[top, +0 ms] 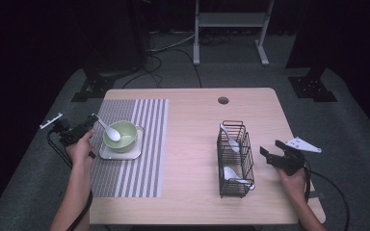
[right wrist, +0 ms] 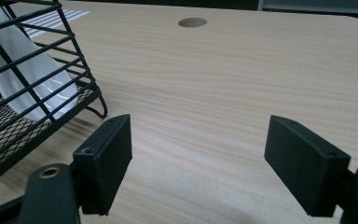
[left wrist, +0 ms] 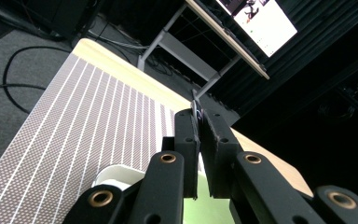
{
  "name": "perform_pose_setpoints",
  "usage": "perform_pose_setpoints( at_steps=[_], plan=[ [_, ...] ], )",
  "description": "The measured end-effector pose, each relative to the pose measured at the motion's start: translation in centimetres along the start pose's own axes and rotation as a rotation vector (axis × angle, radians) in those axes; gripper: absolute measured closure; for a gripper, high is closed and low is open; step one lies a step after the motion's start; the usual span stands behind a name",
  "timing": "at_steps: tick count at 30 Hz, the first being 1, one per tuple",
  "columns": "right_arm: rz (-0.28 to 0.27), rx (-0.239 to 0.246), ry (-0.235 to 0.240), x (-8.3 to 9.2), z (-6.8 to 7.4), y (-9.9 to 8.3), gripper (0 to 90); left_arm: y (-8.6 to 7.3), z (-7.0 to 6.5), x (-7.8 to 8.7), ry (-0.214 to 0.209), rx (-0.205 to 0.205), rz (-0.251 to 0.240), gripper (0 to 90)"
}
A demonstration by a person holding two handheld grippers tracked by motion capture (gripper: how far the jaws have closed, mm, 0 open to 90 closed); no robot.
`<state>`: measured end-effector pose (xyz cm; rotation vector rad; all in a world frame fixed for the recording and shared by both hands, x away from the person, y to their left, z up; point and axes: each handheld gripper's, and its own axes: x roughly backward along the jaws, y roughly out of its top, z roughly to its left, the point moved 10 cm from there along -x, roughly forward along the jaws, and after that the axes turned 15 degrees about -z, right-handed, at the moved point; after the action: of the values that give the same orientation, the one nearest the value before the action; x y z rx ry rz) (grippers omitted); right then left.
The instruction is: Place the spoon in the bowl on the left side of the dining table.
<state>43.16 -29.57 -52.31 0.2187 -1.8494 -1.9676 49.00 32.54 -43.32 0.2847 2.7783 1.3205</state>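
A green bowl (top: 123,135) sits on a white square plate (top: 107,154) on the striped placemat (top: 135,168) at the table's left. A white spoon (top: 110,132) leans with its scoop inside the bowl and its handle running up to my left gripper (top: 92,119), which is shut on the handle's end. In the left gripper view the jaws (left wrist: 200,114) stand pressed together above the bowl (left wrist: 191,210) and the plate (left wrist: 114,175). My right gripper (top: 271,148) rests open on the bare wood to the right of a black wire rack (top: 235,161); its jaws (right wrist: 200,126) hold nothing.
The rack holds two more white spoons (top: 232,142), one of them (right wrist: 28,70) close to my right gripper's jaws behind the wires (right wrist: 9,126). A round cable hole (top: 223,100) is near the table's far edge. A metal stand (top: 231,29) is on the floor beyond.
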Motion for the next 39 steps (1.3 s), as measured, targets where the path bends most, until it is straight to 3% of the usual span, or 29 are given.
perform_pose_setpoints(
  at_steps=[19, 34, 39],
  plan=[
    [0.001, 0.002, 0.001, 0.0, 0.0, 0.0, 21.9, -1.2, 1.6, 0.3, 0.013, 0.008, 0.016, 84.3],
    [-0.003, 0.002, 0.001, 0.0, 0.0, 0.0, 21.9, -2.2, 3.1, 0.7, 0.039, 0.022, 0.036, 71.4],
    [-0.004, 0.000, 0.001, 0.0, 0.0, 0.0, 21.9, -2.3, 3.4, 0.9, 0.037, 0.007, 0.043, 69.5]
  ],
)
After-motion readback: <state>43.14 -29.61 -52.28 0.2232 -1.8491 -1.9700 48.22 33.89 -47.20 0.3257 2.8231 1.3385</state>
